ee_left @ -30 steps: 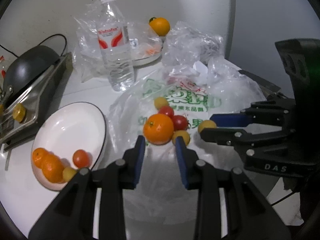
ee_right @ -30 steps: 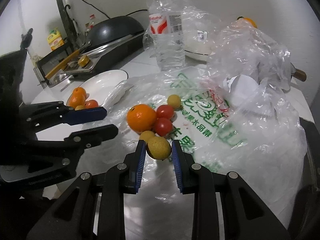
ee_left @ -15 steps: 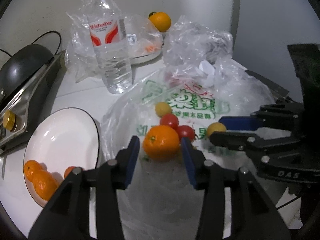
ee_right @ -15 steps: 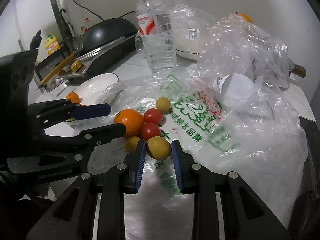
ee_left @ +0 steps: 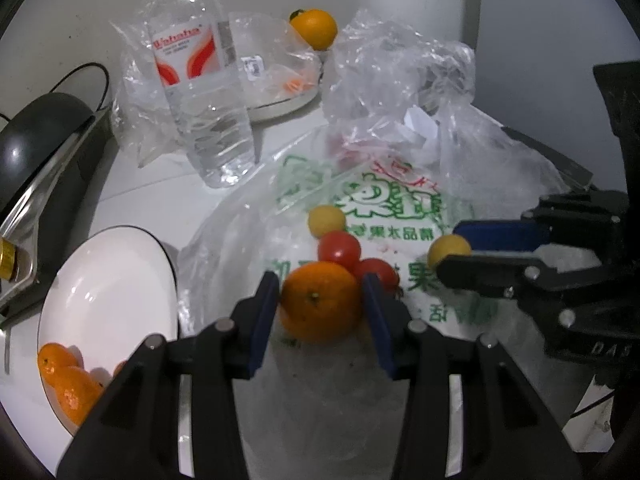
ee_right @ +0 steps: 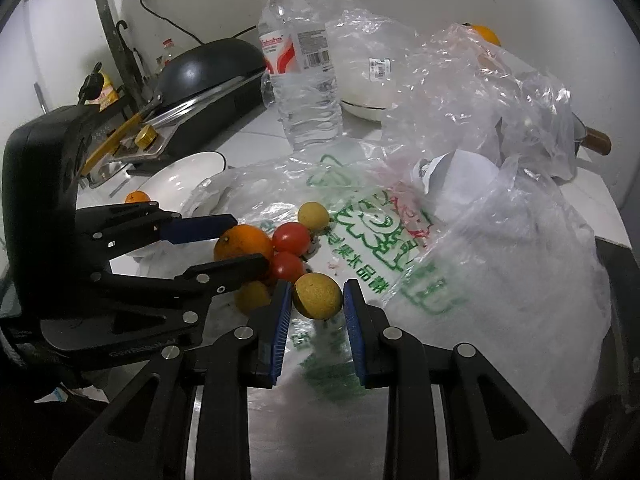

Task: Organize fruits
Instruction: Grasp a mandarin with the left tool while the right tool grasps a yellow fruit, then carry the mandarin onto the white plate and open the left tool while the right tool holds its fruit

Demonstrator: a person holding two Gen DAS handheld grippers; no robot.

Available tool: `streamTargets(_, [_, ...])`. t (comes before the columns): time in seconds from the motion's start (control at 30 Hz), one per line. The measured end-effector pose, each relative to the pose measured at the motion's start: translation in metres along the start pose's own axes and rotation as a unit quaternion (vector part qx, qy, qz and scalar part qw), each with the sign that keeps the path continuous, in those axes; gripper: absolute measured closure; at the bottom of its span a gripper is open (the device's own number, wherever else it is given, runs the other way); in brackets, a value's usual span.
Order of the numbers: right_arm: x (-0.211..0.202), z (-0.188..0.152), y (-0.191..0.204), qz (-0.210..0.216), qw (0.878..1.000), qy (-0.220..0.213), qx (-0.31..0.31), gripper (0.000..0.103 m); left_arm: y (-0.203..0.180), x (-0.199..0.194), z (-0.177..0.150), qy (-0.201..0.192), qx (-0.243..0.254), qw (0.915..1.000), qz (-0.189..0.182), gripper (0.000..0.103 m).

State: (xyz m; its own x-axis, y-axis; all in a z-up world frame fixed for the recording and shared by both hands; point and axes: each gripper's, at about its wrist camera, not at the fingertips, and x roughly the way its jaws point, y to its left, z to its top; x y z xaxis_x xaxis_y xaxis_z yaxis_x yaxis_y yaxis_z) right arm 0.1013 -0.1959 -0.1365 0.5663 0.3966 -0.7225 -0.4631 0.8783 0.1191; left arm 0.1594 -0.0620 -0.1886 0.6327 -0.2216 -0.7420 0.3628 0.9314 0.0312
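Two tomatoes (ee_left: 339, 245), three yellow fruits (ee_left: 326, 221)

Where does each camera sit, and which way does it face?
Left wrist: on the left gripper, looking forward along its fingers at the orange between them; the right gripper enters from the right side.
Right wrist: on the right gripper, looking along its fingers at the yellow fruit between them; the left gripper enters from the left side.
Shared: the fruit pile on the printed bag, the bottle, the plate and the wok.
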Motion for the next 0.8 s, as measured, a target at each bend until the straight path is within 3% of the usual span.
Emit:
streamTargets(0.4, [0.000, 0.002, 0.007, -0.018, 1.000, 0.004, -0.004, 0.074, 0.005, -0.005, -0.006, -0.015, -0.006, 0.9997, -0.018, 0.061])
streamTargets(0.8, [-0.013, 0.011, 0.033, -0.028, 0.999, -0.010, -0.017, 0.074, 0.011, -0.048, -0.007, -0.058, -0.005, 0.9980, -0.025, 0.061])
